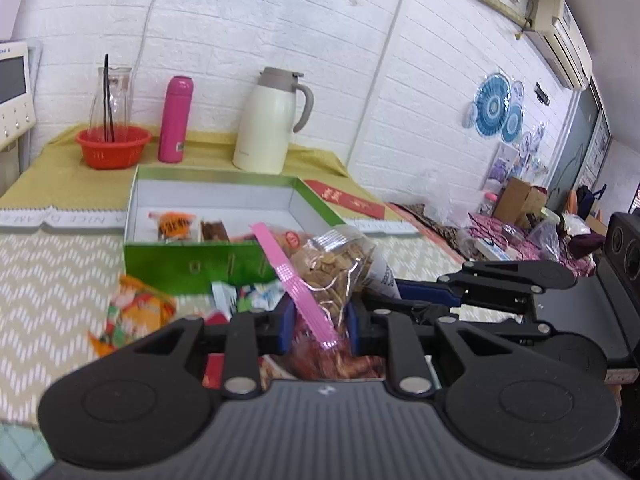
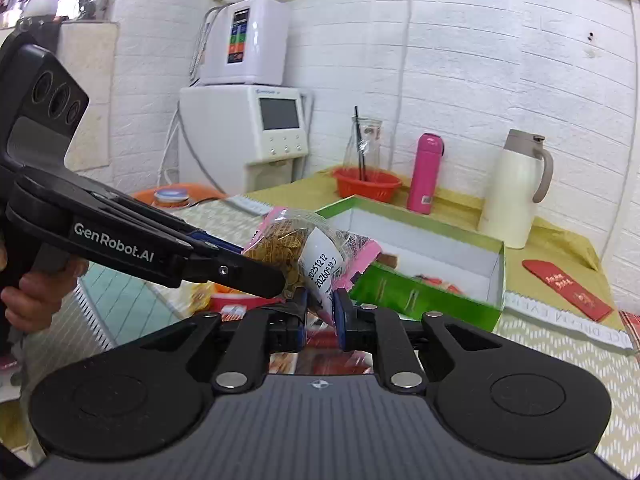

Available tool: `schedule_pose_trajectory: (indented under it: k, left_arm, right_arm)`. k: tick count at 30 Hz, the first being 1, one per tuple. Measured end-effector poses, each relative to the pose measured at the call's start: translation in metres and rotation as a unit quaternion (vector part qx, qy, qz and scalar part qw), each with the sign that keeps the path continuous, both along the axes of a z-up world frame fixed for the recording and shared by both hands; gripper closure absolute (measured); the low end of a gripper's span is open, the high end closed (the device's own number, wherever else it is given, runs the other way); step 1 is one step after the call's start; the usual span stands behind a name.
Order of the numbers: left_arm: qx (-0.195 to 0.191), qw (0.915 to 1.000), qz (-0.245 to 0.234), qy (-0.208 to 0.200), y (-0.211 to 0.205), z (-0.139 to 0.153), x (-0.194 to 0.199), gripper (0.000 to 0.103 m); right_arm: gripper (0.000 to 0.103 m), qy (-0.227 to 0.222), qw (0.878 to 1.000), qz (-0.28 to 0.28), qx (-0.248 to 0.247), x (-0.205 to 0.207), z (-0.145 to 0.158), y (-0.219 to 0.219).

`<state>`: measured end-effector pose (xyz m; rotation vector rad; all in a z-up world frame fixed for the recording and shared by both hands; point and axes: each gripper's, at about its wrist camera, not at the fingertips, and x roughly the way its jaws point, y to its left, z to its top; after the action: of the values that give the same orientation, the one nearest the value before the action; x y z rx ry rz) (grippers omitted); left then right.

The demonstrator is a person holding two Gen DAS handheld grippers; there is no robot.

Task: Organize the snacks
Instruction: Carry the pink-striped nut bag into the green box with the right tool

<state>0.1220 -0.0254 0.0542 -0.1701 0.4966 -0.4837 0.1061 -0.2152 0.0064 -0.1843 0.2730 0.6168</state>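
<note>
Left gripper (image 1: 318, 322): the two blue-padded fingers (image 1: 285, 326) are closed on a clear snack bag (image 1: 336, 268) with a pink zip strip. The bag's lower part sits between the pads; its upper part, filled with brown round crackers, rises above the fingertips and leans toward the green box (image 1: 192, 264).

Right gripper (image 2: 320, 312): its fingers (image 2: 339, 316) are pressed against the same bag (image 2: 304, 252), clamping the end that carries a white date label. The gap between the pads is narrow, with bag film caught in it. In the right wrist view, the left gripper reaches in from the left and meets the bag on its cracker-filled side, so the bag is held between both tools, raised off the table (image 2: 560, 352).

Box: open, white inside, lying just behind the bag. A few wrapped snacks (image 1: 176, 226) lie on its floor.

In front of the box, more loose packets (image 1: 136, 312) lie on the zigzag cloth, below and beside the held bag.

Behind the box stand a red basket (image 1: 114, 146) holding a glass carafe, a pink flask (image 1: 175, 120) and a cream jug (image 1: 272, 120).
</note>
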Motion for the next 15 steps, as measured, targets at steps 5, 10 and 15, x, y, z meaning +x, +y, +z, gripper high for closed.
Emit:
schedule_pose_trajectory:
  k: [5, 10, 15]
  left_arm:
    - [0.0, 1.0, 0.005, -0.002, -0.002, 0.01, 0.051, 0.083]
    - [-0.009, 0.9997, 0.005, 0.023, -0.004, 0.007, 0.106, 0.084]
    - [0.006, 0.999, 0.004, 0.044, -0.01, -0.003, 0.151, 0.084]
  right_arm:
    - [0.078, 0.006, 0.999, -0.027, 0.017, 0.046, 0.01, -0.001]
    - [0.077, 0.032, 0.997, -0.052, 0.036, 0.092, 0.012, -0.005]
    - [0.077, 0.064, 0.994, -0.07, 0.047, 0.128, 0.004, -0.01]
